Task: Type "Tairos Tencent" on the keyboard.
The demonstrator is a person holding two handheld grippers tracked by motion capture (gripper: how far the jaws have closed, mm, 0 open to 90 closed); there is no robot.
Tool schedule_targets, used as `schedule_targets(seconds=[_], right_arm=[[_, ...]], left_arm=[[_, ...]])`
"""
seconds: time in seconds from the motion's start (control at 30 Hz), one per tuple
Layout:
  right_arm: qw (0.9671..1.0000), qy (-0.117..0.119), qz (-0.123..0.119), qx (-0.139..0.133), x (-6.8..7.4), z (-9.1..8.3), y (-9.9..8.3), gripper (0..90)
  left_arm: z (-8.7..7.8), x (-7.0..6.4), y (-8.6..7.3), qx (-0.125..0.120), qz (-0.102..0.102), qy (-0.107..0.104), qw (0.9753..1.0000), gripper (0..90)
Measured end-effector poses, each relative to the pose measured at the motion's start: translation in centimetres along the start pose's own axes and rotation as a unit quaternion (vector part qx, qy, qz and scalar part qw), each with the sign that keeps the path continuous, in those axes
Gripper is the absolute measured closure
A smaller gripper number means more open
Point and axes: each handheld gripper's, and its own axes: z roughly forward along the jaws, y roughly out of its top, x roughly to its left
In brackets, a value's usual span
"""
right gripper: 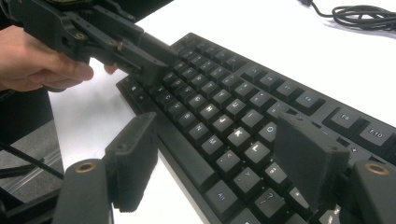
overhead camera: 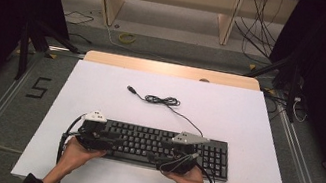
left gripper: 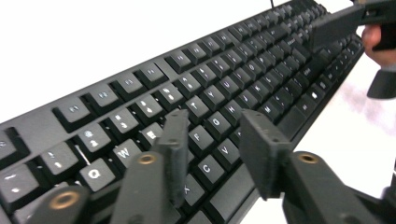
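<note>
A black keyboard (overhead camera: 161,147) lies along the near part of the white table top (overhead camera: 100,90). Its cable (overhead camera: 164,101) runs back to a small coil with a USB plug at the end. My left gripper (overhead camera: 109,139) is over the keyboard's left end. In the left gripper view it (left gripper: 217,140) stands open above the letter keys (left gripper: 219,123), with nothing between the jaws. My right gripper (overhead camera: 164,159) is over the middle of the keyboard (right gripper: 224,121). In its own view it (right gripper: 219,158) is wide open, spanning the front edge. Whether either gripper touches the keys I cannot tell.
The white top rests on a wooden table (overhead camera: 170,69), and beyond it are floor cables and shelf legs. A hand holds the other gripper (right gripper: 116,42) close by over the keyboard's left end. Bare white surface (overhead camera: 229,108) lies behind the keyboard.
</note>
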Motion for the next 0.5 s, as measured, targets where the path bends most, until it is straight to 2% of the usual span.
schedule_targets(seconds=[0.07, 0.1, 0.17, 0.5], right_arm=[[1.0, 0.0, 0.0, 0.0, 0.0, 0.0, 0.0, 31.5], [1.0, 0.0, 0.0, 0.0, 0.0, -0.01, 0.01, 31.5], [1.0, 0.001, 0.0, 0.0, 0.0, -0.01, 0.01, 31.5], [1.0, 0.002, 0.001, -0.001, 0.06, 0.06, 0.04, 31.5]], left_arm=[[-0.12, 0.08, 0.1, -0.004, -0.005, 0.003, 1.0, 55.8], [-0.17, 0.13, 0.17, -0.006, -0.006, 0.006, 0.9999, 50.1], [-0.28, 0.25, 0.29, -0.012, -0.007, 0.011, 0.9998, 46.3], [-0.51, 0.88, 0.62, -0.027, -0.024, 0.024, 0.9991, 37.2]])
